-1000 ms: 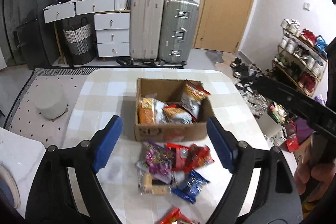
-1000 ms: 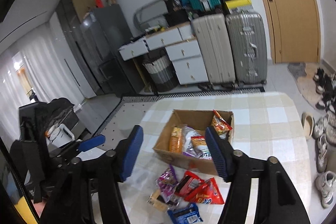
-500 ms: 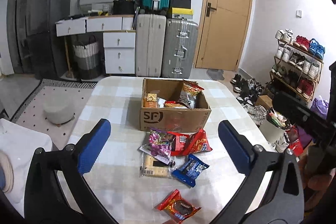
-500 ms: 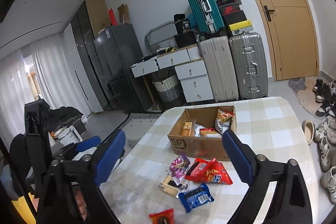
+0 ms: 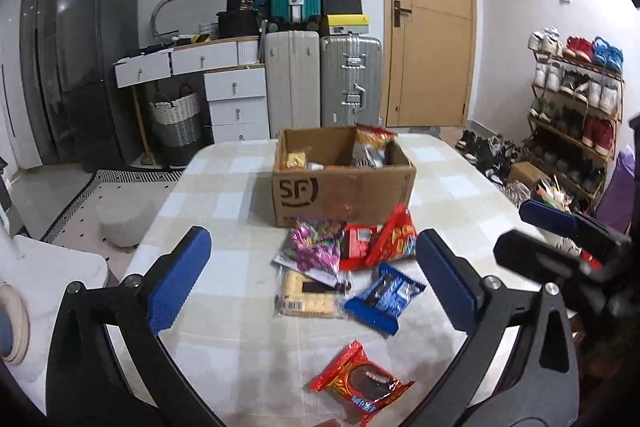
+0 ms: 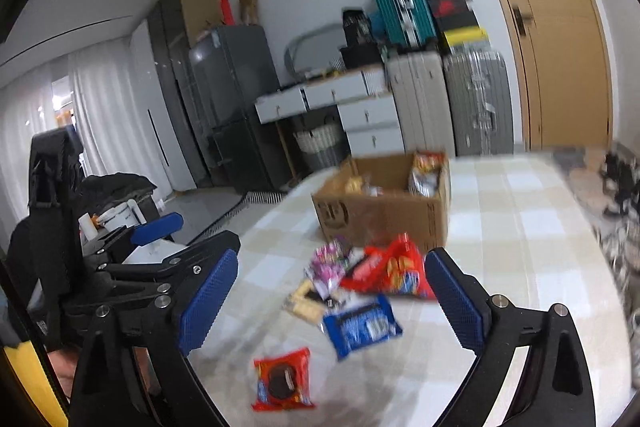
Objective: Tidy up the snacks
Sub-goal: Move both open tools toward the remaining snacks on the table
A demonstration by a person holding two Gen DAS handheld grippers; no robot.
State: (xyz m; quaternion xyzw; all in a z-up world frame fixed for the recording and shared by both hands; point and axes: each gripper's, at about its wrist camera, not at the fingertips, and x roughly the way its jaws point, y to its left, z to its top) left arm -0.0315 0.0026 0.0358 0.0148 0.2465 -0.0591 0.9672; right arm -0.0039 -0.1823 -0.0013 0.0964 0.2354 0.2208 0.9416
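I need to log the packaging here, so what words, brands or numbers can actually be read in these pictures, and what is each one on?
"SF": black logo on the front of the cardboard box.
Snack packets on the table: print too small or blurred to read.
Shoe boxes stacked on the silver suitcase: lettering too small to read.

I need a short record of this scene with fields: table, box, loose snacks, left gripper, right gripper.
table: checked cloth
box: open cardboard box, snacks already inside
loose snacks: purple bag, red bag, cracker pack, blue pack, red cookie pack, all on the table in front of the box
left gripper: open, holds nothing
right gripper: open, holds nothing
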